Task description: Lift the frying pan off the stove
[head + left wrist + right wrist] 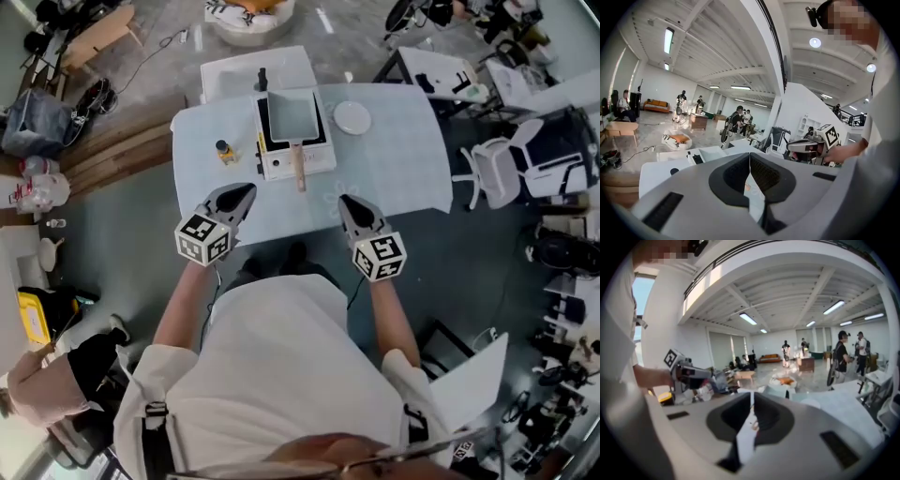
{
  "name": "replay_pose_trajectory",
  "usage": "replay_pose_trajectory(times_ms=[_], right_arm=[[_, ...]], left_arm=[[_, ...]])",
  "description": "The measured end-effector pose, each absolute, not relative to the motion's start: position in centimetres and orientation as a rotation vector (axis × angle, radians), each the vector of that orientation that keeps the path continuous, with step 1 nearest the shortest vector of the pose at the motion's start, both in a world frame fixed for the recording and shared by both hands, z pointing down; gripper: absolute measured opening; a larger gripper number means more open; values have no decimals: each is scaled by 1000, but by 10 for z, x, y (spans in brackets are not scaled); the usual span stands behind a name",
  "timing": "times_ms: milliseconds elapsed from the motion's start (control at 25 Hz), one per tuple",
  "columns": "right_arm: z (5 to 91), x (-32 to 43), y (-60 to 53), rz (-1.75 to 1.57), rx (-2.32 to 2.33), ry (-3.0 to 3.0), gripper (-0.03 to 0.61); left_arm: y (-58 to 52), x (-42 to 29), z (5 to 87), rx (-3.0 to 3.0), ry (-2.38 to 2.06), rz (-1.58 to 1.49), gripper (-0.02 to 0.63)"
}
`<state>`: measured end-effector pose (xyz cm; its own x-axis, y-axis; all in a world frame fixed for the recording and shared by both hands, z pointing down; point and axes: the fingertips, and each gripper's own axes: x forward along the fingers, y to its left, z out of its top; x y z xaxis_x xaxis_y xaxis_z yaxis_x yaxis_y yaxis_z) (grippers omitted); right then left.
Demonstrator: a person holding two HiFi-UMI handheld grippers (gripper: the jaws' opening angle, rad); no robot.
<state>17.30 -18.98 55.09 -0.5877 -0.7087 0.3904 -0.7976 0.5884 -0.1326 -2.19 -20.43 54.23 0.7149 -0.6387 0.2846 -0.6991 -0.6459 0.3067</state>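
Closest in was the person's white shirt (281, 366), with both forearms reaching out toward the near edge of a table (403, 169) covered in pale cloth. The left gripper (246, 192) and the right gripper (346, 201) hung over that near edge, well apart from each other. Each had its jaws pressed together with nothing between them.

On the table, a white stove (319, 159) sat a little left of centre, and the frying pan (292, 114) – square, grey and shallow – rested on top of it. The pan's long axis ran from the far side toward the person. Its wooden handle (299, 169) pointed back at them and stuck out past the stove's front edge, over bare cloth. It ended between the two grippers but short of both.

A small dark-capped bottle (224, 150) stood just left of the stove, and a white plate (352, 117) lay just right of the pan. Neither sat between the grippers and the handle – that strip of cloth lay bare. A white box (248, 67) butted against the table's far side, and a white chair (502, 169) stood off its right end.
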Motion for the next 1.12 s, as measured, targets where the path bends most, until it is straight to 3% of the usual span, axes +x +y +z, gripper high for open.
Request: replay_pose_trajectory(times_ms=[880, 1120], right_arm=[[648, 167, -256, 877, 776, -2545, 40], [677, 155, -267, 994, 731, -2484, 99]], left_arm=[[-262, 38, 623, 2219, -1014, 166, 34], [-287, 43, 667, 2162, -914, 217, 57]])
